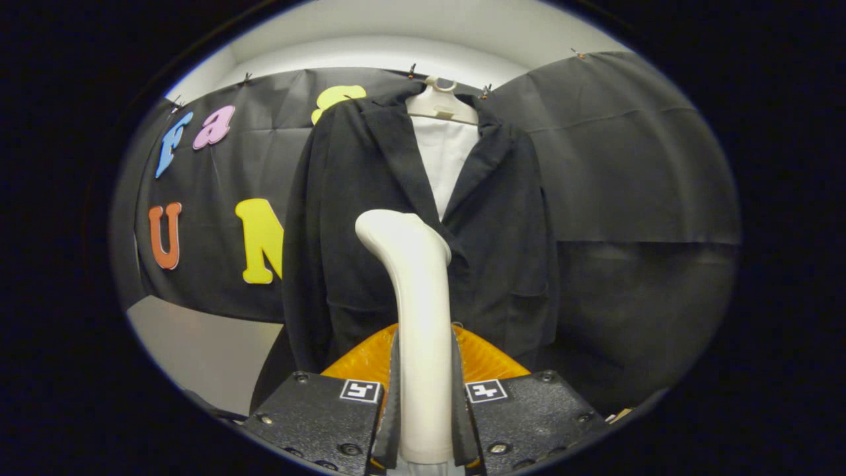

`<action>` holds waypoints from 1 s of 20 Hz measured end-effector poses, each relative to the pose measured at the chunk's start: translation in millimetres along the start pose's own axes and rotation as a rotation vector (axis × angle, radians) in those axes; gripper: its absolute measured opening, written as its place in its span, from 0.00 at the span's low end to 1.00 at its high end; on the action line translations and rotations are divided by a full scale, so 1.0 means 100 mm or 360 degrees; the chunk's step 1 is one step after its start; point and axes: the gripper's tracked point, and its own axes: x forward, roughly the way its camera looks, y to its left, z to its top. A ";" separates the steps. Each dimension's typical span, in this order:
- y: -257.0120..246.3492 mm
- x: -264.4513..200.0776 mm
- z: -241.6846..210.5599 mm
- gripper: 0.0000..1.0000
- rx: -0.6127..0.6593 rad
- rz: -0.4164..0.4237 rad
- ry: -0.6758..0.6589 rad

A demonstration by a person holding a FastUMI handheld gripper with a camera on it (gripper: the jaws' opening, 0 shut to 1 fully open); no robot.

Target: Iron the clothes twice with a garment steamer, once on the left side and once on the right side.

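Between fingers of hand-held gripper point(423, 403) — white garment steamer point(416, 317), handle clamped on both sides by black pads, neck rising upright and curving at top toward clothes. Orange part of steamer point(360, 360) spreads behind handle, just beyond fingers. Beyond steamer head — black jacket point(357, 218) hanging on white hanger point(441, 99) against booth wall, lapels open over white shirt point(444, 162). Steamer head close to jacket front near lower lapels; contact cannot be told. Pale floor point(198, 350) lower left of jacket.
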 end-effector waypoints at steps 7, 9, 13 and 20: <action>0.09 -0.01 -0.56 0.34 -0.0065 0.0024 0.0147; 0.06 -0.01 -0.68 0.34 -0.0072 0.0023 0.0187; 0.08 -0.07 -0.91 0.34 -0.0098 0.0033 0.0252; 0.03 -0.09 -1.32 0.34 -0.0152 0.0016 0.0358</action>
